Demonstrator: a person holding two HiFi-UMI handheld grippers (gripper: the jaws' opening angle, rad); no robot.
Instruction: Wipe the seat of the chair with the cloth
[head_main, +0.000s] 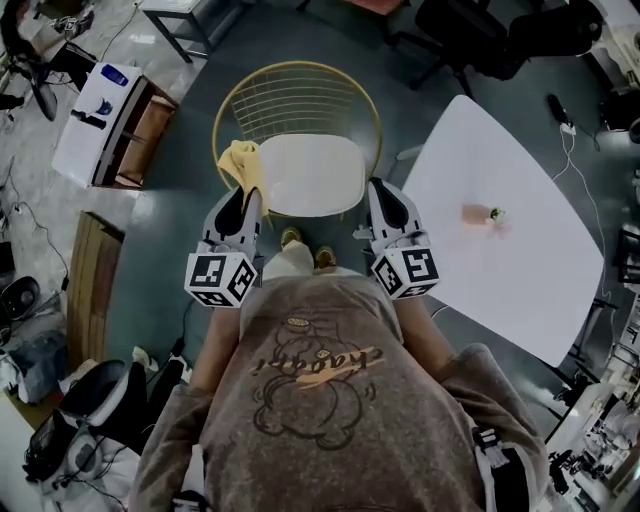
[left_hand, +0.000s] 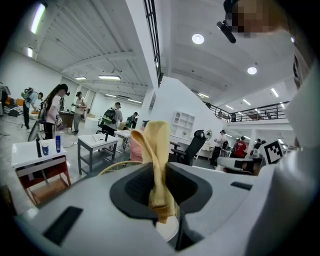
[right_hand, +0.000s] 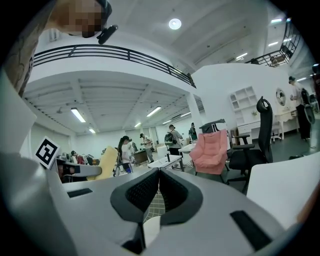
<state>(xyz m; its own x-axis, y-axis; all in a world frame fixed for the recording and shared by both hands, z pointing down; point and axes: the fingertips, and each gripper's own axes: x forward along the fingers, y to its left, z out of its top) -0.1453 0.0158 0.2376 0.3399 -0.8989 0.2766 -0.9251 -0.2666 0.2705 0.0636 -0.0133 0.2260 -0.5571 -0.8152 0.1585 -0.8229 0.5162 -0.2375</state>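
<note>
By the chair seat (head_main: 312, 175), left gripper (left_hand: 157, 176) clamps the cloth (left_hand: 158, 145)

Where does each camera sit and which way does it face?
Head view: on the person's head, facing steeply down at the chair seat; shows torso, left hand-held gripper and right hand-held gripper.
Left gripper view: on the left hand-held gripper, facing out along its jaws, shut on the cloth.
Right gripper view: on the right hand-held gripper, facing along its shut, empty jaws toward a pink chair.
Shared: the cloth, in head and left gripper views.
</note>
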